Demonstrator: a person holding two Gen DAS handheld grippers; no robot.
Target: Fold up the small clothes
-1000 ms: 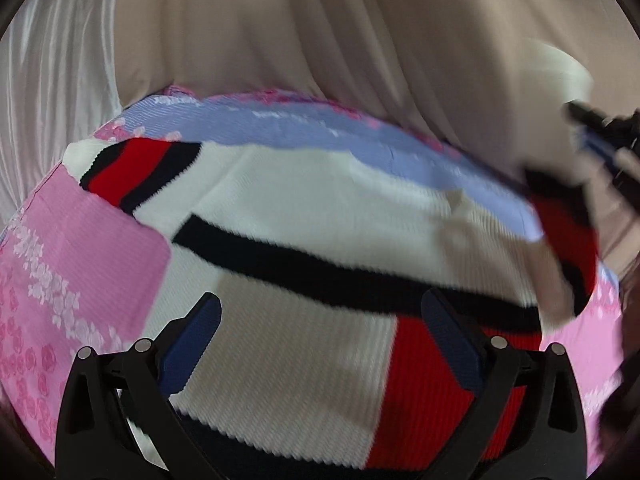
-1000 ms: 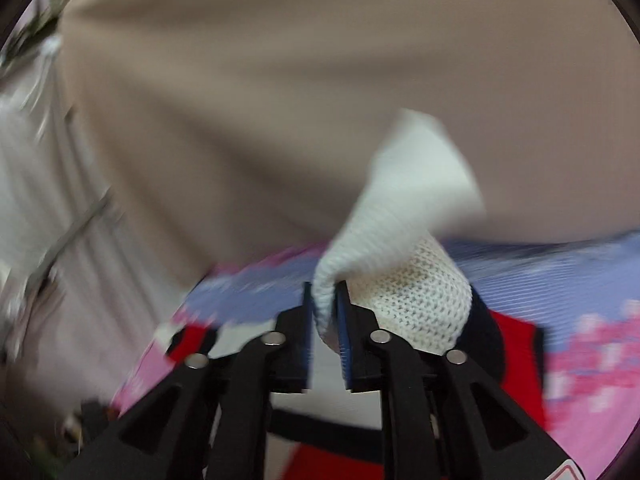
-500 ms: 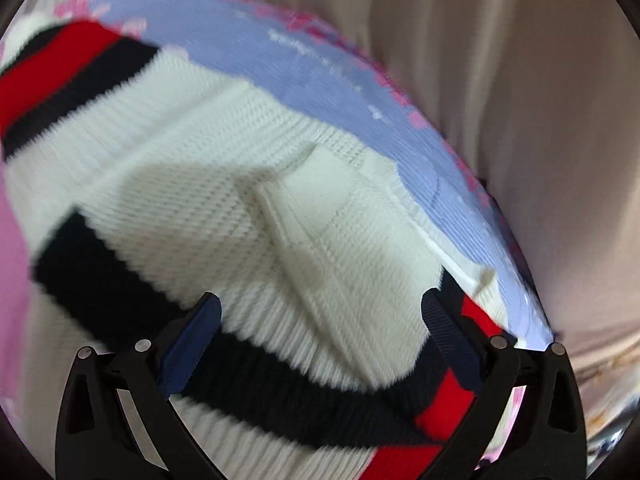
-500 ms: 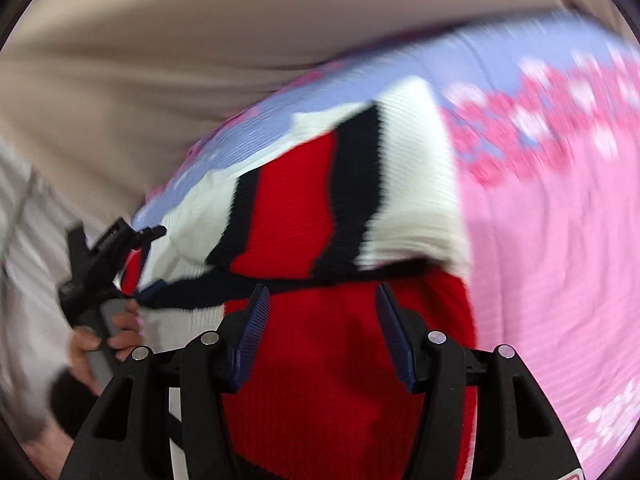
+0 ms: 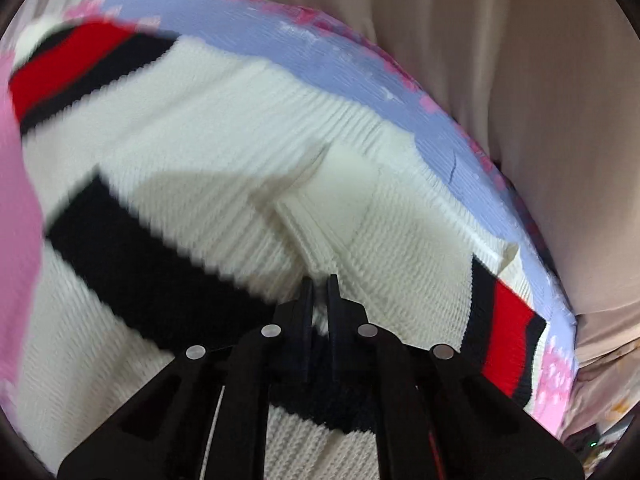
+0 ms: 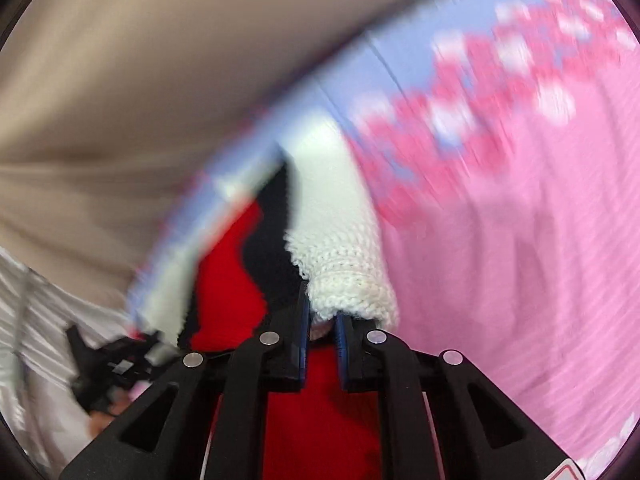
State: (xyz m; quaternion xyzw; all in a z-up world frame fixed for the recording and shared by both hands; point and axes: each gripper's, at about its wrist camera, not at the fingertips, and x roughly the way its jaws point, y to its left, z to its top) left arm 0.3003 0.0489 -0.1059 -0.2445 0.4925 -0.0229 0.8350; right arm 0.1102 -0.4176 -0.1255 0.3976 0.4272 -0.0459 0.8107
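Observation:
A white knit sweater [image 5: 224,152] with black and red stripes lies spread on a pink and lavender bedspread [image 5: 328,60]. My left gripper [image 5: 318,292] points down at the sweater's middle, its jaws closing tight on a raised ridge of white knit. In the right wrist view the red and black sleeve [image 6: 232,272] ends in a white cuff [image 6: 348,280]. My right gripper [image 6: 322,320] is at that cuff, jaws closing, with the cuff's edge pinched between the blue pads. The left gripper [image 6: 154,340] shows blurred at the lower left, at the sweater.
Beige curtain [image 5: 520,80] hangs close behind the bed's far edge. The pink floral bedspread [image 6: 520,240] stretches to the right of the sleeve. A person's hand [image 6: 108,408] holds the left gripper at the lower left of the right wrist view.
My left gripper came down over the sweater's middle and went from wide open to shut on a knit ridge. My right gripper let the lifted cuff go, dropped over the sleeve, and closed on the cuff.

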